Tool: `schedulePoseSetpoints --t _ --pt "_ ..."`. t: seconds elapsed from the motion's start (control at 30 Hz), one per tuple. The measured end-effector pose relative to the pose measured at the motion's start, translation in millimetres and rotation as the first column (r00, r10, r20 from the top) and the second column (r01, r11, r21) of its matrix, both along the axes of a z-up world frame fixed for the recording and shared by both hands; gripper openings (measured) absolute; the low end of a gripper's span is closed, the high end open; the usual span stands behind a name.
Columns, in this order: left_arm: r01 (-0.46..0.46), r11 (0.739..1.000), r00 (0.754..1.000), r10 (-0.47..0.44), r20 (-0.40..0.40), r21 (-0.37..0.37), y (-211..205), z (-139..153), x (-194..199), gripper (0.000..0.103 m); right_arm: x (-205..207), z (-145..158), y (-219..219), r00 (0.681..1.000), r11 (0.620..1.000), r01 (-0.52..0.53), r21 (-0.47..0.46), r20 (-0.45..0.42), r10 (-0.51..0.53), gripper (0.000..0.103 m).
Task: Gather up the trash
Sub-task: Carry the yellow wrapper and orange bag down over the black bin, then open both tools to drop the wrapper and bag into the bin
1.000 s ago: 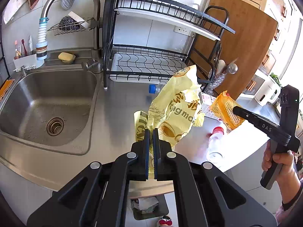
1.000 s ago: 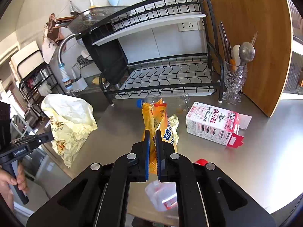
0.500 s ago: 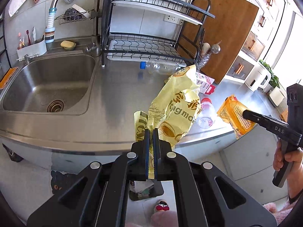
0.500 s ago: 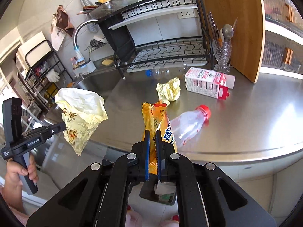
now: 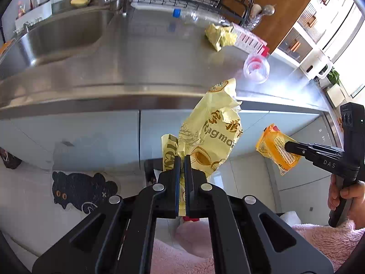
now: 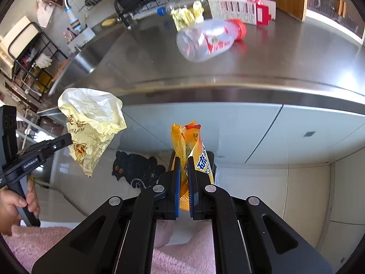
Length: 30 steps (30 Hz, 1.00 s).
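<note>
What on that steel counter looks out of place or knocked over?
A clear bottle with a red cap lies on its side near the counter edge. Behind it sit a crumpled yellow wrapper, a toppled pink carton and a blue-capped bottle, also lying flat.

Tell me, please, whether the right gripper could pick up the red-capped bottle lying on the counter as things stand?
Probably not yet: the right gripper is shut on the orange snack packet and sits below the counter edge, away from the bottle.
</note>
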<state>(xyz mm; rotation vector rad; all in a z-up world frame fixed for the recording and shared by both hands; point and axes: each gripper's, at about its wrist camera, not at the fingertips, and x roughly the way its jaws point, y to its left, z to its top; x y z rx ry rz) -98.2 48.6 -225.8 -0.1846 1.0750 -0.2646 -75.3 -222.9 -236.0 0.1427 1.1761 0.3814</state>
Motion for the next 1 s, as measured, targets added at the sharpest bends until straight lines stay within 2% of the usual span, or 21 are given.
schedulePoseSetpoints --t 0.3,0.43,0.67,0.87,1.0 --pt "-0.003 1.0 0.988 0.008 -0.157 0.026 -1 -87 11 0.002 4 -84 24 0.991 0.999 -0.003 -0.042 -0.135 -0.002 0.007" --pt "-0.012 0.999 0.981 0.019 -0.194 0.039 -1 -120 16 0.002 9 -115 28 0.985 0.999 0.015 -0.044 -0.17 -0.022 0.007" --pt "-0.051 0.998 0.962 0.057 -0.266 0.027 -4 -176 32 0.002 20 -175 35 0.965 0.998 0.055 0.005 -0.257 -0.051 0.007" --pt "-0.105 0.994 0.938 0.107 -0.329 0.025 -6 -221 53 0.002 27 -211 55 0.951 0.999 0.048 0.001 -0.305 -0.045 0.007" --pt "-0.105 0.993 0.933 0.117 -0.342 0.053 -13 -242 63 0.002 28 -233 62 0.941 0.999 0.051 -0.007 -0.335 -0.05 0.007"
